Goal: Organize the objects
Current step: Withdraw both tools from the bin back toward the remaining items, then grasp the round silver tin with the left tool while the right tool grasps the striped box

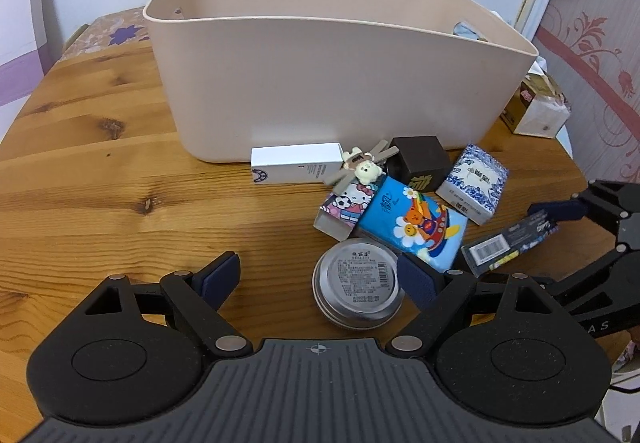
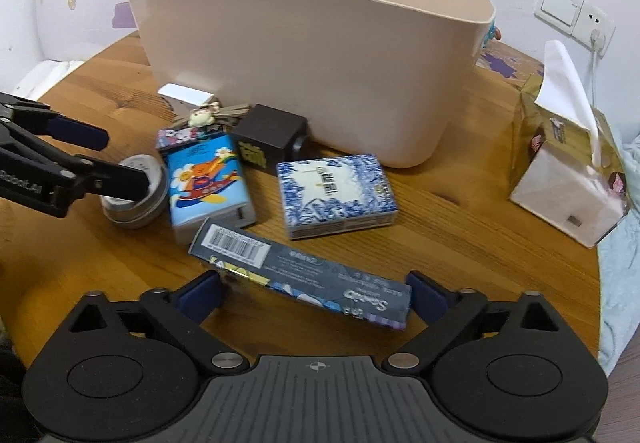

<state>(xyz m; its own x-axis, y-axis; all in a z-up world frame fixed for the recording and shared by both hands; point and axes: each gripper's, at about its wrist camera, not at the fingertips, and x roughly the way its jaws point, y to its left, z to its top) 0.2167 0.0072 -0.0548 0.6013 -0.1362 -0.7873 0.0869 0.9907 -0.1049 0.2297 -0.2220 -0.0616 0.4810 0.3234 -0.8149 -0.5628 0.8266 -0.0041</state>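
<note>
A long dark box with a barcode (image 2: 298,273) lies flat on the wooden tabletop (image 2: 460,227), framed by the spread fingers of the right tool (image 2: 314,297); whether the pads touch its ends cannot be told. In the left wrist view only the barcode end of that box (image 1: 508,245) is seen, beside the right tool (image 1: 560,211). The left tool (image 1: 320,277) is spread wide around a round metal tin (image 1: 357,283), its pads apart from the tin. In the right wrist view the tin (image 2: 136,199) is partly hidden by the left tool (image 2: 108,159). Behind lie a blue cartoon tissue pack (image 1: 416,229), a Hello Kitty box (image 1: 340,209), a black cube (image 1: 416,163), a blue-and-white patterned pack (image 2: 338,195) and a white box (image 1: 296,163), all before a beige plastic bin (image 1: 320,91). Only the right wrist view shows fully a gold tissue box (image 2: 568,171).
</note>
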